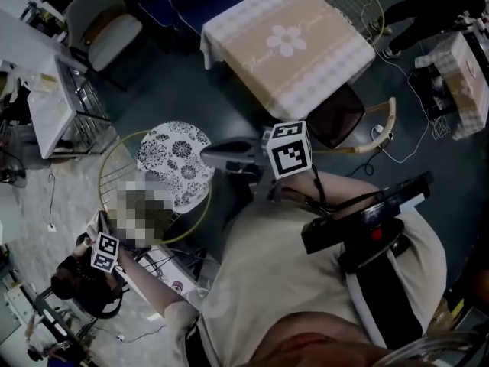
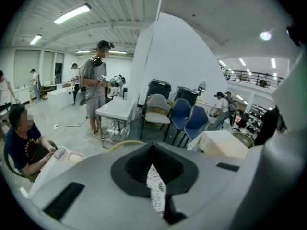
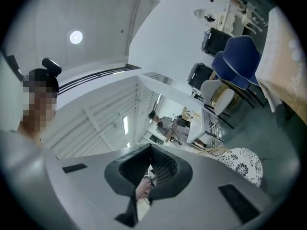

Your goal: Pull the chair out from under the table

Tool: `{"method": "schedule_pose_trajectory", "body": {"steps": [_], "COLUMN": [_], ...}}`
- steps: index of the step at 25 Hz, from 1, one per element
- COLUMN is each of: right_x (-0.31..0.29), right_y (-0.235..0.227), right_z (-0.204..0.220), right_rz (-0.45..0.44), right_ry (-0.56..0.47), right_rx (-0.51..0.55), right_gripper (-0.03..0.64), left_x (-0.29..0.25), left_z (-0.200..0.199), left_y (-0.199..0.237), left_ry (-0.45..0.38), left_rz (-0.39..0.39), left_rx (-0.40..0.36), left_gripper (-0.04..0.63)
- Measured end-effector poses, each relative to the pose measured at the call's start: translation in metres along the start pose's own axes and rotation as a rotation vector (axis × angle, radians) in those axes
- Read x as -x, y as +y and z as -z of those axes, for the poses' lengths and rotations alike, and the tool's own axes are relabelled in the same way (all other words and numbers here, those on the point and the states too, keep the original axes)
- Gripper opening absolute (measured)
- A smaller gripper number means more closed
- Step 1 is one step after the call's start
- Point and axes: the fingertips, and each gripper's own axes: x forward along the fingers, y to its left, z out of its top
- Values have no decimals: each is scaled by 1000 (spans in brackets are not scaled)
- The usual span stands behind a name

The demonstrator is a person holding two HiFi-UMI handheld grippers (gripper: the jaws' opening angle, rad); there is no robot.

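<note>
- Step, by my read: pre-approach. Neither claw is on the dark-brown-seated chair with the pale curved wooden back rail (image 1: pixel 337 118).
- Left claw (image 1: pixel 206 154): jaws nearly together, thin slit, nothing held. It points away from the chair, over a round white floral-patterned seat (image 1: pixel 177 163).
- Right claw (image 3: pixel 146 181): jaws also nearly together and empty, aimed up at the ceiling.
- The chair sits behind the left claw on its marker-cube side, seat part-tucked under the square desk with the beige checked cloth (image 1: pixel 260 63).
- Seat front points in under the desk and the back rail faces outward. The long axis runs diagonally off the desk edge.
- Next move calls for turning a claw round, opening it, clamping the rail and pulling along that axis.
</note>
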Motion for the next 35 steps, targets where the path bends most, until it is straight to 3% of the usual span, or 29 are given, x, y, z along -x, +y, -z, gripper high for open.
{"method": "schedule_pose_trajectory", "body": {"steps": [3, 7, 11, 14, 19, 26, 35], "right_x": [3, 19, 41, 61, 84, 89, 85], "right_y": [-1, 26, 54, 67, 68, 88, 110], "right_z": [-4, -5, -6, -4, 3, 17, 32], "right_rz": [-38, -59, -96, -117, -114, -183, -237], "right_ry": [-9, -10, -49, -93, -111, -58, -69], "right_rx": [-16, 38, 14, 6, 8, 36, 0], "right_gripper": [9, 9, 9, 9, 9, 9, 9], "left_x": [-3, 15, 43, 48, 65, 128, 167], "left_z": [-6, 0, 0, 18, 15, 16, -6], "left_y": [-53, -121, -183, -223, -253, -285, -315], "left_ry": [-16, -5, -95, -83, -79, -111, -186], "left_rz": [86, 145, 273, 332, 367, 389, 495], "left_rx": [-51, -167, 0, 3, -96, -208, -270], "left_gripper": [7, 8, 6, 6, 6, 7, 7]}}
